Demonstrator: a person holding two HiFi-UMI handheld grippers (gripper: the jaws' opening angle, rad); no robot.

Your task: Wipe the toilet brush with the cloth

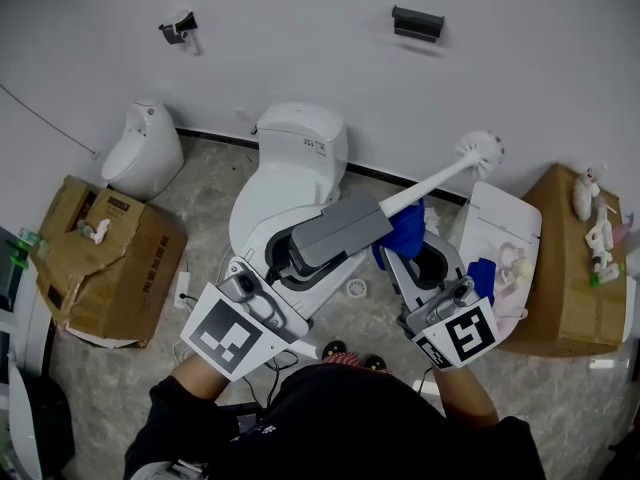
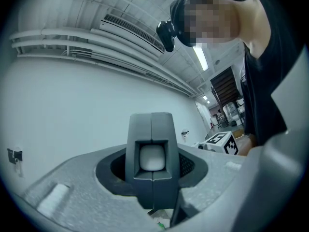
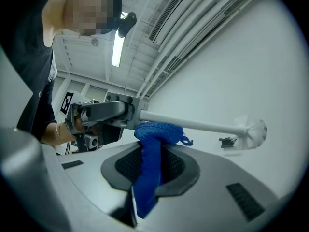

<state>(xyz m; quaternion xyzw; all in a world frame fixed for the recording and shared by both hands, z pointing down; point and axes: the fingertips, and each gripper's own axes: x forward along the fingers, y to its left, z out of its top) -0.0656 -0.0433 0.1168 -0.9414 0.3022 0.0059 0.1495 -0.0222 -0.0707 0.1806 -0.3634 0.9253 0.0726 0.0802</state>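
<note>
My left gripper (image 1: 345,230) is shut on the handle end of a white toilet brush (image 1: 440,176), which slants up and right above the toilet; its bristle head (image 1: 481,152) points at the wall. In the left gripper view the white handle end (image 2: 152,157) sits framed between the closed jaws. My right gripper (image 1: 405,248) is shut on a blue cloth (image 1: 404,230), and the cloth's bunched top (image 3: 159,131) rests against the brush shaft (image 3: 203,125) just past the left gripper (image 3: 104,112). The brush head (image 3: 253,132) shows at the right of that view.
A white toilet (image 1: 290,183) stands below the grippers. To the left are a white urinal-shaped fixture (image 1: 145,150) and a cardboard box (image 1: 105,258). On the right stand a white lidded bin (image 1: 505,253) and another cardboard box (image 1: 575,263) with bottles on it.
</note>
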